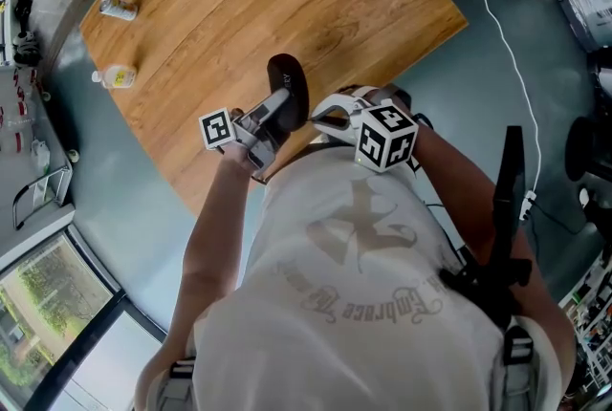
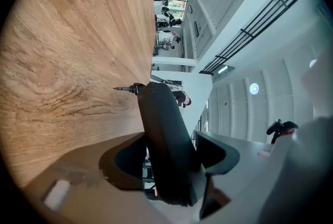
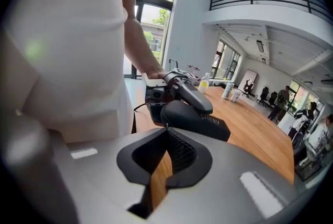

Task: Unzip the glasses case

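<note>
The left gripper [image 2: 171,158] has its jaws clamped on the near end of the black glasses case [image 2: 162,119]. The case runs straight out from between them, edge-on, beside the wooden surface [image 2: 67,61]. I cannot tell whether it touches the wood. At the end of the case farthest from these jaws, the zipper pull [image 2: 122,89] sticks out sideways toward the surface, and nothing grips it.

The right gripper [image 3: 165,129] has its jaws drawn almost together, with only a sliver of wood showing between them. Their tips sit right at the rim of the case, just in front of the left gripper's body. Nothing I can make out is pinched there. The zip appears closed along the edge in view, so I judge the unzipping is not yet started.

The main risk is a missed grasp. The pull is small and lies at the opposite end of the case from where the right jaws now point. Closing here would catch the shell or the seam rather than the pull. A second risk is leverage: the case is held only by one end, so a tug at the far end could twist it or slide it out of the left jaws. The left jaws may also sit across the zip line and could stop the slider before it reaches them.
</note>
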Motion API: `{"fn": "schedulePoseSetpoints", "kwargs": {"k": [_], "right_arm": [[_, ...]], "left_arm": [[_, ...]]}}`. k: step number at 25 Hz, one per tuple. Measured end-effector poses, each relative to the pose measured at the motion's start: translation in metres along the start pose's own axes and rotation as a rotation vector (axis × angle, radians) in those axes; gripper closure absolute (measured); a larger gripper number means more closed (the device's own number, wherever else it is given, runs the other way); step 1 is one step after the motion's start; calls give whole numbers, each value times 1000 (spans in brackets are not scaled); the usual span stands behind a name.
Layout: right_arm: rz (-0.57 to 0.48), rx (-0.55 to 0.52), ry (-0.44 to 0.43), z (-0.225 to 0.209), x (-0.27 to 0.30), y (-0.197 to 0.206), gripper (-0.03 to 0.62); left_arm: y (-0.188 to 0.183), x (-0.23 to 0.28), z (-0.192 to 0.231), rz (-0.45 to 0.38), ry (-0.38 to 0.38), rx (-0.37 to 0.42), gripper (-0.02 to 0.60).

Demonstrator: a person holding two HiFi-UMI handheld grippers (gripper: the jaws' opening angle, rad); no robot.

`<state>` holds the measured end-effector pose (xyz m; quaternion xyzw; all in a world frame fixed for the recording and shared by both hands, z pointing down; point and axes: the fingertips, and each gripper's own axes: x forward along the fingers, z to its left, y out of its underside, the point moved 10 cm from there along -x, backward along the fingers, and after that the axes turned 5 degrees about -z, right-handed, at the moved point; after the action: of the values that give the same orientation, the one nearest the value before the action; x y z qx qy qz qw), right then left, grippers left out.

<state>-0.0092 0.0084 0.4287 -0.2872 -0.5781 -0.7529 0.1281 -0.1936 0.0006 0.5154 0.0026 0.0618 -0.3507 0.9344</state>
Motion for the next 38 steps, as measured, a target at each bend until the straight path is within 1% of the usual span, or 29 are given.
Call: {"fn": "schedulePoseSetpoints", "kwargs": {"k": [2, 4, 5, 7, 8, 9, 10, 12, 14, 17, 19, 22, 23, 25, 27, 31, 34, 36, 37, 38], "right_arm": [[-49, 82, 39, -5, -3, 6, 586], [-114, 168, 95, -11, -8, 10, 583], [-143, 200, 122, -13, -10, 12, 583], [-177, 230, 167, -16, -14, 14, 579], [-183, 234, 184, -16, -14, 14, 578], [-186, 237, 198, -16, -15, 14, 560], [-190, 243, 212, -16, -15, 15, 523], [-206, 264, 236, -18, -17, 15, 513], [-225, 278, 240, -20, -17, 14, 507], [-235, 279, 258, -21, -14, 12, 499], [-234, 284, 303, -22, -11, 11, 499], [-203, 282, 388, -24, -7, 11, 500], [-188, 276, 419, -24, -6, 10, 506], [-163, 261, 481, -24, -5, 10, 538], [-158, 254, 519, -25, -5, 9, 557], [-151, 228, 550, -28, -5, 8, 556], [-139, 186, 558, -30, -3, 5, 545], [-128, 166, 569, -30, -1, 4, 561], [-127, 168, 575, -31, -1, 4, 580], [-131, 180, 574, -31, -1, 5, 582]], "left_arm": [[-3, -1, -5, -45, 13, 26, 279], [-6, -1, -10, -105, 26, 36, 288], [-8, 0, -12, -133, 29, 39, 290], [-11, 1, -16, -175, 29, 51, 293], [-13, 1, -18, -188, 28, 57, 293], [-13, 2, -21, -197, 30, 63, 294], [-14, 3, -24, -201, 34, 69, 295], [-14, 7, -30, -198, 46, 80, 295], [-14, 11, -36, -192, 51, 91, 295], [-14, 16, -38, -213, 35, 95, 295], [-14, 16, -37, -253, 15, 92, 296], [-15, 15, -37, -321, -13, 91, 296], [-16, 15, -37, -346, -20, 92, 296], [-18, 14, -37, -391, -33, 93, 296], [-20, 14, -38, -420, -37, 89, 296], [-20, 14, -40, -439, -41, 77, 296], [-20, 14, -41, -462, -57, 74, 298], [-20, 13, -41, -481, -67, 74, 299], [-21, 14, -41, -485, -71, 75, 299], [-21, 14, -41, -485, -74, 80, 299]]}}
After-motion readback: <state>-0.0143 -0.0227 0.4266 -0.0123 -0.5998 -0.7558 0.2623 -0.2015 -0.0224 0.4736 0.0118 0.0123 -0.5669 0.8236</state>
